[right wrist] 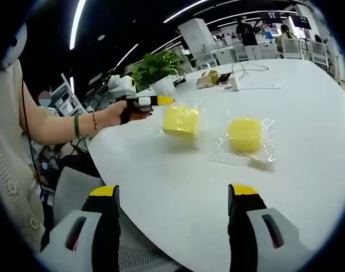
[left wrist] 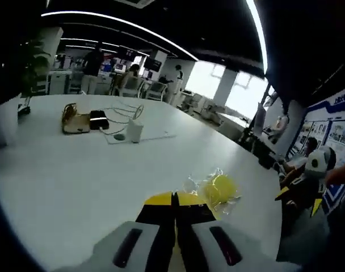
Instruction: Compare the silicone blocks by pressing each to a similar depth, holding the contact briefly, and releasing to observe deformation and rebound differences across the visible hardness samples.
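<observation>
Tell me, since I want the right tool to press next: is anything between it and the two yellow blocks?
Nothing visible. In the right gripper view, bare white table lies between the open right tool and both bagged blocks, the square one and the round one. The left tool sits beside the square block, off that path.

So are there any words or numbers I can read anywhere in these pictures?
None can be read.
Blue wall boards in the left gripper view: some writing at the top, too blurred to read.
Two bagged yellow blocks, the white table and the left gripper: no readable label.
</observation>
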The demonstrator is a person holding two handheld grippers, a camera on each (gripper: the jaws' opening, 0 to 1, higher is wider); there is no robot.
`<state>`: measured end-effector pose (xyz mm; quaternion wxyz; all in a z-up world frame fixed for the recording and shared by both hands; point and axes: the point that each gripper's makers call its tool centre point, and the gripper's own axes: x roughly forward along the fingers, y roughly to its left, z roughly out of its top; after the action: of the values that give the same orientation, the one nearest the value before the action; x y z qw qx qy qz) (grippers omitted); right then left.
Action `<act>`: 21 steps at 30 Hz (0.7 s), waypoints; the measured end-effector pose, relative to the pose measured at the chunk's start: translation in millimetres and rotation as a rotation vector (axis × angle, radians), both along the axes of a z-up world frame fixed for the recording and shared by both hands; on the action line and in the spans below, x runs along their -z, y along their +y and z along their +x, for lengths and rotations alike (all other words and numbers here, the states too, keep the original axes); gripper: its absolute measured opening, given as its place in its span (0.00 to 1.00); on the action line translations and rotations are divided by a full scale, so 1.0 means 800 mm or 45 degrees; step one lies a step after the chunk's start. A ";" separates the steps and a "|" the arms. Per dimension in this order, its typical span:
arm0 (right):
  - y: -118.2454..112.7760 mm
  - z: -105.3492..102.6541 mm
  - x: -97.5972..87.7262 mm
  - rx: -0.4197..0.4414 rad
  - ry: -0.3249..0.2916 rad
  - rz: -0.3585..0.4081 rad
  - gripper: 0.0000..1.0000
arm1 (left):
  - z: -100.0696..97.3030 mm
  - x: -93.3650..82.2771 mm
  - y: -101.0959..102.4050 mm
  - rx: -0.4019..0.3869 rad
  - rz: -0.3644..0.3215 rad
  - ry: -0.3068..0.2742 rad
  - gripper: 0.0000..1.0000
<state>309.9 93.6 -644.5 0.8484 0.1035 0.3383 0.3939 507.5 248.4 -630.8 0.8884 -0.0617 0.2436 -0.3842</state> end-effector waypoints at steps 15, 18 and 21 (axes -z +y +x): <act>-0.007 -0.024 -0.024 -0.049 -0.101 -0.008 0.72 | -0.050 -0.053 -0.061 0.187 0.128 -0.140 0.00; -0.009 -0.028 -0.034 -0.068 -0.140 -0.020 0.72 | -0.058 -0.067 -0.064 0.202 0.134 -0.165 0.00; -0.008 -0.030 -0.041 -0.089 -0.174 -0.033 0.72 | -0.064 -0.084 -0.065 0.221 0.177 -0.216 0.00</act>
<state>286.2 86.9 -611.4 0.8564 0.0535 0.2880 0.4251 456.4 196.3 -563.4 0.8714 0.0542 0.1980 -0.4455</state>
